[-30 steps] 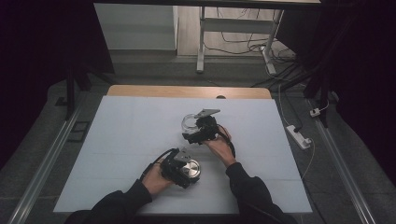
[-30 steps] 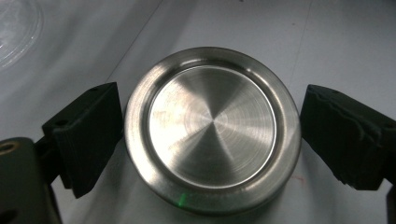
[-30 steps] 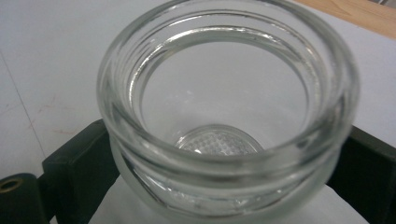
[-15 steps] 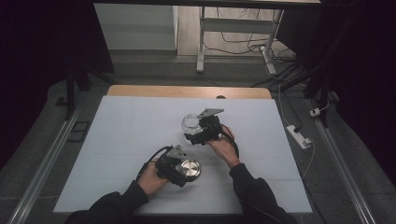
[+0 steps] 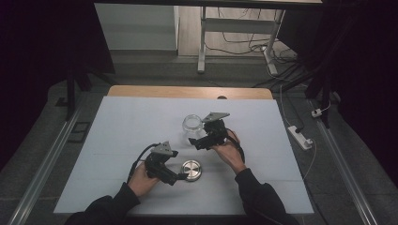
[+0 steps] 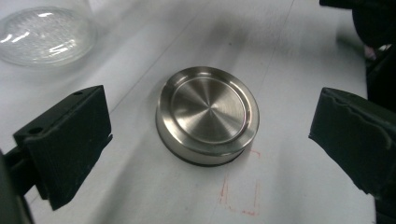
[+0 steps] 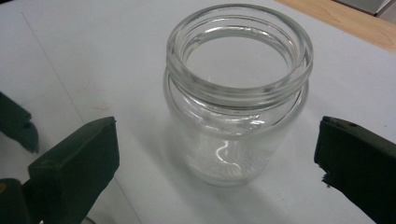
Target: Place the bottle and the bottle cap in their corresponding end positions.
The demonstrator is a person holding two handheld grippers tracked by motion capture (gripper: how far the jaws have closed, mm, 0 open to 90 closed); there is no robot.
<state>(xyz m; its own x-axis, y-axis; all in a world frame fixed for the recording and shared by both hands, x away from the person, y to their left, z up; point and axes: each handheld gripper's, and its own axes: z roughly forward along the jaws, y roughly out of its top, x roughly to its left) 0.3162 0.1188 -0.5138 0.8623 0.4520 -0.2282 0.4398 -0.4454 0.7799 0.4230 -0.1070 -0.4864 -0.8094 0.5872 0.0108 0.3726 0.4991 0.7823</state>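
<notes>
Steel lid [image 6: 207, 115] flat on the table between the left gripper's [image 5: 174, 177] just-spread jaws — right gripper [image 5: 197, 142], likewise just spread, frames the upright jar [image 7: 238, 93].

Dark room all around, grey floor [image 5: 155, 70] lit beyond the table. A white desk frame [image 5: 202, 42] stands there, cables [image 5: 244, 44] tangled underneath, power strip [image 5: 300, 137] lying at right.

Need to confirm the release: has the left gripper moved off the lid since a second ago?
Yes. The left gripper has backed away leftward from the lid, which lies flat; its jaws have just been opening, gripping nothing.
</notes>
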